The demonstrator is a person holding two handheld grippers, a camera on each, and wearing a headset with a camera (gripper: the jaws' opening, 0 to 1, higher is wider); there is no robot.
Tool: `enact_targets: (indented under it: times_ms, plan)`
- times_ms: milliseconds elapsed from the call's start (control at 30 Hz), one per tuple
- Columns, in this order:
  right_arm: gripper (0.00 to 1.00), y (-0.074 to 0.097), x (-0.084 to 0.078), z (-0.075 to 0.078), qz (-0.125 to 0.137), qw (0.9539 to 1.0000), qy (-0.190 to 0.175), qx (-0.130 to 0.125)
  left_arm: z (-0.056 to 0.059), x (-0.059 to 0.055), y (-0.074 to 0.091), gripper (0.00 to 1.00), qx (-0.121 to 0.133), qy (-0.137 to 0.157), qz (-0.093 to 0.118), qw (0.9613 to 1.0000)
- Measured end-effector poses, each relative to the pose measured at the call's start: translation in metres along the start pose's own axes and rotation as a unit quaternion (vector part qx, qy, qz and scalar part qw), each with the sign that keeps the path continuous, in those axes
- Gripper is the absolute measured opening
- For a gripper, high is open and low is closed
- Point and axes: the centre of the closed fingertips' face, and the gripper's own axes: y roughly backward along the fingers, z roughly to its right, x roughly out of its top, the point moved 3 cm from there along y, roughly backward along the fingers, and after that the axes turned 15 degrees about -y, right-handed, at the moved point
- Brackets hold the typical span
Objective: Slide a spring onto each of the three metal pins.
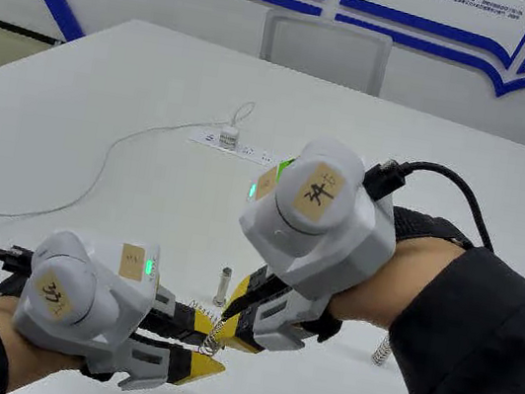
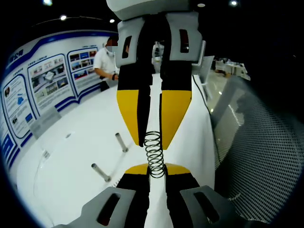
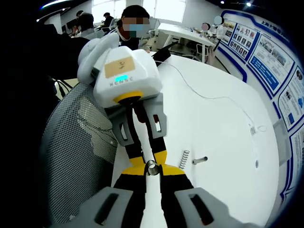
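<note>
A short steel spring bridges the tips of both grippers above the white table. My left gripper is shut on its near end, and my right gripper, coming in from above, is shut on its far end. In the right gripper view the spring shows end-on as a ring at my right gripper tips, facing the left gripper. Whether a pin sits inside the spring is hidden. Two metal pins are on the table. One pin stands upright just beyond the grippers. A loose spring lies at the right.
A white power strip with a thin cable lies mid-table. A grey chair stands at the far edge, and a mesh chair back is beside the table. In the right gripper view a spring lies beside a pin.
</note>
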Motion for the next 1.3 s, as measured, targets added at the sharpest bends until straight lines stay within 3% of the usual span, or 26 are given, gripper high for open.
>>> enact_targets:
  times_ms: [233,500,933,1300]
  plan:
    - [0.11,0.001,-0.002,0.002,-0.004,1.0000,0.003,-0.002,0.000,0.000,-0.001,0.12,-0.001,0.005,0.002,1.0000]
    - [0.11,0.005,-0.008,0.011,-0.014,0.9998,-0.002,-0.011,-0.001,0.000,0.001,0.21,0.001,0.030,0.006,0.9995]
    - [0.11,0.020,-0.029,0.040,-0.032,0.9982,-0.030,-0.041,-0.016,-0.014,0.019,0.31,0.038,0.079,0.003,0.9962]
    - [0.11,0.034,-0.040,0.067,-0.033,0.9954,-0.054,-0.072,-0.017,-0.026,0.036,0.34,0.057,0.098,-0.007,0.9935]
